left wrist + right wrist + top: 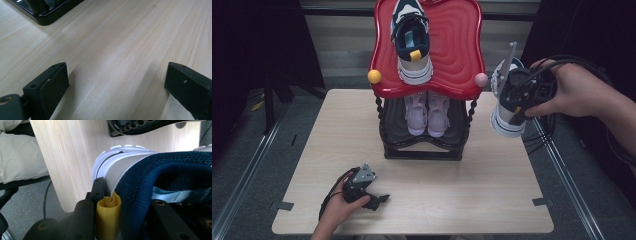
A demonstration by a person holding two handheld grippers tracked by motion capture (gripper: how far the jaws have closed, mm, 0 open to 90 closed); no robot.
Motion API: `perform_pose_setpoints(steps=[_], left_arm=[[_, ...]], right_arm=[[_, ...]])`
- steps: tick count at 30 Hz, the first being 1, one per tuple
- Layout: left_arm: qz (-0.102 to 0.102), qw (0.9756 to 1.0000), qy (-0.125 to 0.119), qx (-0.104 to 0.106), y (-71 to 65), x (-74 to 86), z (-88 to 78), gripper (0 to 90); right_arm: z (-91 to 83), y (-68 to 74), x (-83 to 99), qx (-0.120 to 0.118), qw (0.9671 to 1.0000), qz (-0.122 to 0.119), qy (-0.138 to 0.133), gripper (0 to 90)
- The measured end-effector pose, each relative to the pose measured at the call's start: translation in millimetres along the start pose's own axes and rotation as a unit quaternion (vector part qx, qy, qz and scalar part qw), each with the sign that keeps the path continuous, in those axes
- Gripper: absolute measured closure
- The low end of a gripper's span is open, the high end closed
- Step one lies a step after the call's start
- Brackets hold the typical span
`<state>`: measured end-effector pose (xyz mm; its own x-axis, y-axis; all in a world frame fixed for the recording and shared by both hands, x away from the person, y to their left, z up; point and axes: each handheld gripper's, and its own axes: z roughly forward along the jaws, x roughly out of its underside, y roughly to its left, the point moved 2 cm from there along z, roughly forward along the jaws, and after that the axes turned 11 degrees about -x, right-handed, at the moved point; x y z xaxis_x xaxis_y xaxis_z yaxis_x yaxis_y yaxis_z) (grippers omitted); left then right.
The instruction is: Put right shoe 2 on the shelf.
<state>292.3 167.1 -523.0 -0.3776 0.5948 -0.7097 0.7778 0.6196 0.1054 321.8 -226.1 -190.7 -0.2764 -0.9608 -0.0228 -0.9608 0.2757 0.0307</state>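
Note:
My right gripper [518,100] is shut on the heel of a navy and white sneaker [507,102], held in the air to the right of the shoe rack. In the right gripper view the jaws clamp the sneaker's navy collar [155,175] and its yellow heel tab [108,216]. The matching sneaker [412,42] lies on the rack's red top tray [457,45]. A pair of pink shoes [427,112] stands on the black lower shelf [422,150]. My left gripper [382,200] rests open on the table near the front edge, nothing between its jaws [117,85].
The wooden table [492,185] has bare room in front of and beside the rack. A yellow ball [374,76] and a pink ball [481,79] sit at the red tray's front corners. The black rack base corner [47,12] lies ahead of the left gripper.

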Motion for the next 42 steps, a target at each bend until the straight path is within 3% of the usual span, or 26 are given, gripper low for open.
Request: perform_pose_setpoints(steps=[7, 17, 33, 42], left_arm=[[0.0, 1.0, 0.0, 0.0, 0.0, 0.0, 0.0, 4.8], [0.0, 1.0, 0.001, 0.0, 0.2, 0.0, -0.2, 4.8], [0.0, 1.0, 0.001, 0.0, 0.0, -0.1, -0.1, 4.8], [0.0, 1.0, 0.001, 0.0, 0.0, 0.0, -0.1, 4.7]], right_arm=[[-29.5, -2.9, -8.6, 0.007, 0.9999, -0.002, 0.011, 68.5], [-68.3, -12.1, -14.7, 0.027, 0.9996, 0.005, 0.001, 68.5], [-101.7, -10.0, -48.0, 0.062, 0.998, -0.008, -0.008, 68.2], [-105.2, -10.0, -70.9, 0.078, 0.9967, -0.021, -0.009, 67.8]])
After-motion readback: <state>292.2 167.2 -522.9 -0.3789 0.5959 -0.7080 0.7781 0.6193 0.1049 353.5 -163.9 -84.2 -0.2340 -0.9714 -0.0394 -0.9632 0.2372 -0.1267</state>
